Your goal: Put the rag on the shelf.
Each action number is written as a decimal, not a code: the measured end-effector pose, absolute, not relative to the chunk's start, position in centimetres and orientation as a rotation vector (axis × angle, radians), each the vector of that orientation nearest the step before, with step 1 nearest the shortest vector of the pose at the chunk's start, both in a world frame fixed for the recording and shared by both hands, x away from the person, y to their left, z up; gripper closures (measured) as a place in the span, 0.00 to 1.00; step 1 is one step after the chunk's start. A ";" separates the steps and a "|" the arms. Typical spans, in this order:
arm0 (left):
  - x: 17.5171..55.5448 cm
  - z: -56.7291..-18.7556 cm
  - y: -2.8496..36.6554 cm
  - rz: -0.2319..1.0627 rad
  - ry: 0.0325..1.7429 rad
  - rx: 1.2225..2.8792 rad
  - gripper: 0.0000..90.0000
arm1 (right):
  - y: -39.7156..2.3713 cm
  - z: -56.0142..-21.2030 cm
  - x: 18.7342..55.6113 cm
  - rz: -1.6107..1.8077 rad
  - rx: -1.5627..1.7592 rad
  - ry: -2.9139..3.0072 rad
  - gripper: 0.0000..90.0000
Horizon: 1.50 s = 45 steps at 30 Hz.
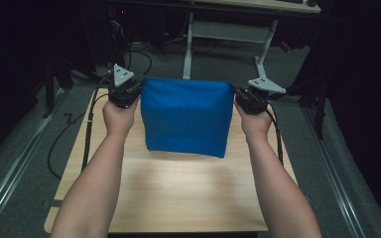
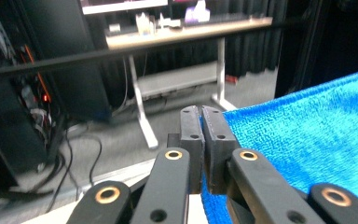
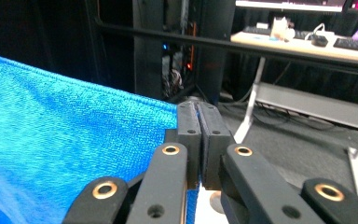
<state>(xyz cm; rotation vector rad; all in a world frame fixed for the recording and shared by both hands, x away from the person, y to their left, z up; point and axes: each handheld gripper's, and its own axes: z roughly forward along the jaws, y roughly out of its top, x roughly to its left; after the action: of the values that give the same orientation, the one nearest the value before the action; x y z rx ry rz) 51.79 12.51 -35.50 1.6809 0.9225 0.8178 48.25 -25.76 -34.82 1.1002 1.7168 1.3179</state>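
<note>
High view has us holding a blue towel (image 1: 186, 116) taut above the far half of the wooden table (image 1: 178, 193), the left gripper (image 1: 135, 90) and right gripper (image 1: 239, 95) each pinching a top corner with jaws pressed together on the cloth. We judge the lift done and the laying or folding yet to come. Beyond stand a white-legged desk (image 1: 228, 29), cables and dark curtains.
</note>
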 end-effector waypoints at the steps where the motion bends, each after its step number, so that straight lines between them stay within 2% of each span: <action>1: 52.0 -36.1 12.5 0.805 0.932 1.693 0.98 | -25.6 -35.1 48.5 1.299 1.104 1.730 0.99; 21: 51.2 -44.5 12.7 0.638 1.011 1.844 0.98 | -25.1 -41.7 49.2 1.186 1.180 1.886 0.99; 35: 50.0 -47.9 12.9 0.524 1.023 1.865 0.98 | -24.8 -44.4 48.6 1.184 1.200 1.935 0.99; 45: 49.5 -49.2 12.3 0.499 1.004 1.876 0.97 | -25.5 -46.3 47.7 1.186 1.234 1.945 0.99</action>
<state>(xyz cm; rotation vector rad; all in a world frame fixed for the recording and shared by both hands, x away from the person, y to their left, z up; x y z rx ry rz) 49.48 12.29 -49.21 1.8765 1.0039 0.4989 47.75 -25.51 -46.25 1.2342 1.9449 1.1856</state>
